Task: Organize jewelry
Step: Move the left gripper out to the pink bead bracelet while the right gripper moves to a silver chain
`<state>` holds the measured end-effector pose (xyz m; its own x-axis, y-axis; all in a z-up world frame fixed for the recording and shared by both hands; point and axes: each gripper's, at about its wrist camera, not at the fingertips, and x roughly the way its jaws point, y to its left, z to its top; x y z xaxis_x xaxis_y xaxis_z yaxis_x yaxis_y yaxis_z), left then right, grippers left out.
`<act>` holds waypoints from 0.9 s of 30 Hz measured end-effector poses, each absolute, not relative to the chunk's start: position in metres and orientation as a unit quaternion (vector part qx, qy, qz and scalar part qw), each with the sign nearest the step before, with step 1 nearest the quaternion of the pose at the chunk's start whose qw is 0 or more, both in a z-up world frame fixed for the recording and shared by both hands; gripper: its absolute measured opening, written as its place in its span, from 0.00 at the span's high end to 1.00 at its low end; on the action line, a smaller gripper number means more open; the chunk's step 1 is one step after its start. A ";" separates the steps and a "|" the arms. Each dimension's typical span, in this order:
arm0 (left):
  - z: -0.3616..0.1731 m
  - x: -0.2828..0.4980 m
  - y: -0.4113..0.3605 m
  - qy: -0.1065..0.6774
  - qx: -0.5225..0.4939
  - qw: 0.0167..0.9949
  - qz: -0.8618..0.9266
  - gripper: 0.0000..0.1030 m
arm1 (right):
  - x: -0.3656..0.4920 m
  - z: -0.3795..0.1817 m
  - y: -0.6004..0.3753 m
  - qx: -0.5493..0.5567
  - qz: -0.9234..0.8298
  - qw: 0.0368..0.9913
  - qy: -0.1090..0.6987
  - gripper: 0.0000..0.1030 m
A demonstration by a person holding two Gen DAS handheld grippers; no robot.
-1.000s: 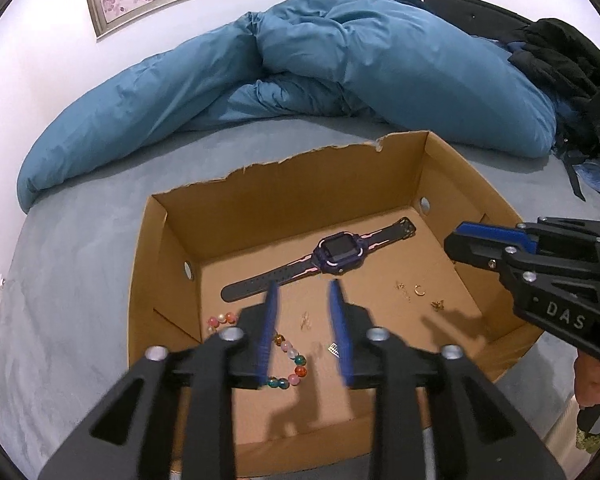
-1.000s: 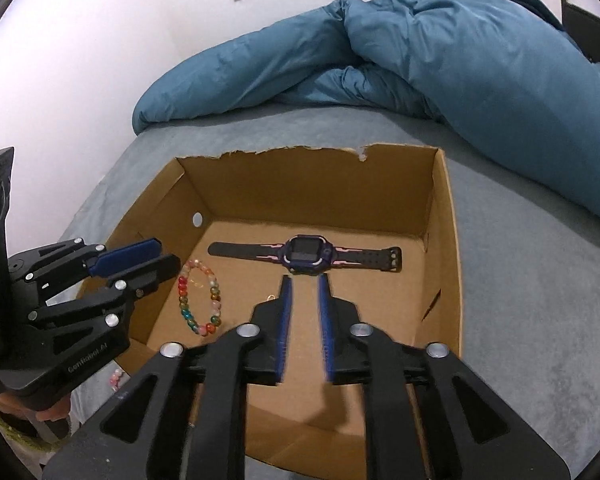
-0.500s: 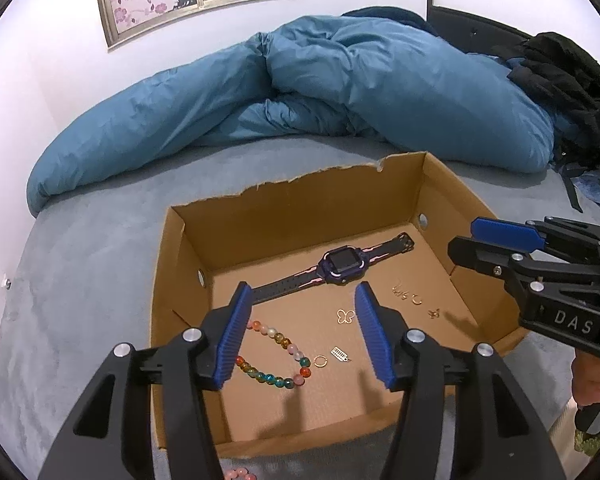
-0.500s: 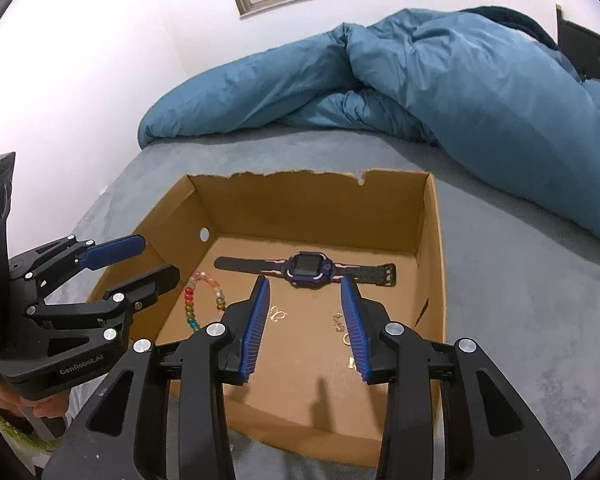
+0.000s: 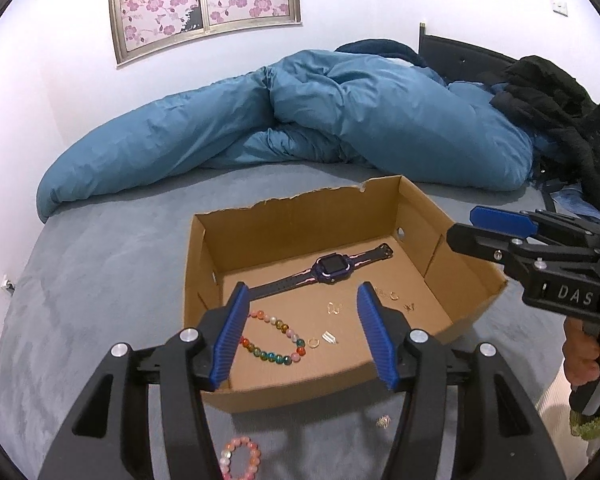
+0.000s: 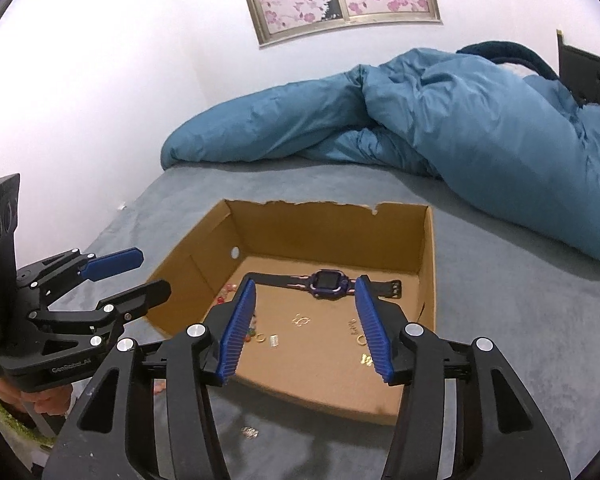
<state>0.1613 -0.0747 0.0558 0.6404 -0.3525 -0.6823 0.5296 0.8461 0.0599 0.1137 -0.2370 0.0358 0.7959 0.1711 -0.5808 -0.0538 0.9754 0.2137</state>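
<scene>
Where grey bedspread (image 5: 100, 300) meets white wall (image 5: 40, 80): rumpled blue duvet (image 5: 340, 120).

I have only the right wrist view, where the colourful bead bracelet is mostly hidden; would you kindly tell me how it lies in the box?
Observer: In the left wrist view the colourful bead bracelet lies whole and flat on the floor of the box, near the front left corner.
Operator: Thank you. Is any bracelet left outside the box?
Observer: Yes, a pink bead bracelet lies on the bed cover in front of the box, apart from it.
Operator: And what is at the far right of the bed, beyond my picture?
Observer: A heap of black clothing lies there, beside the blue duvet.
</scene>
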 end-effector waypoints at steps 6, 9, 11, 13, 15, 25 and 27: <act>0.061 0.139 -0.061 0.339 0.120 0.899 -0.251 0.47 | 0.094 0.042 -0.228 0.090 0.077 0.946 0.303 0.51; 0.060 0.129 -0.056 0.337 0.124 0.898 -0.253 0.47 | 0.085 0.044 -0.223 0.084 0.085 0.947 0.298 0.51; 0.058 0.122 -0.054 0.335 0.127 0.898 -0.255 0.47 | 0.079 0.045 -0.220 0.081 0.093 0.948 0.294 0.51; 0.056 0.115 -0.051 0.335 0.127 0.897 -0.257 0.47 | 0.072 0.046 -0.216 0.077 0.099 0.949 0.290 0.51; 0.053 0.108 -0.048 0.336 0.126 0.897 -0.259 0.47 | 0.067 0.045 -0.213 0.072 0.103 0.949 0.289 0.51; 0.035 0.088 -0.038 0.344 0.121 0.890 -0.272 0.47 | 0.049 0.031 -0.203 0.066 0.121 0.946 0.292 0.47; 0.030 0.085 -0.036 0.347 0.121 0.889 -0.272 0.47 | 0.046 0.026 -0.202 0.067 0.124 0.945 0.296 0.46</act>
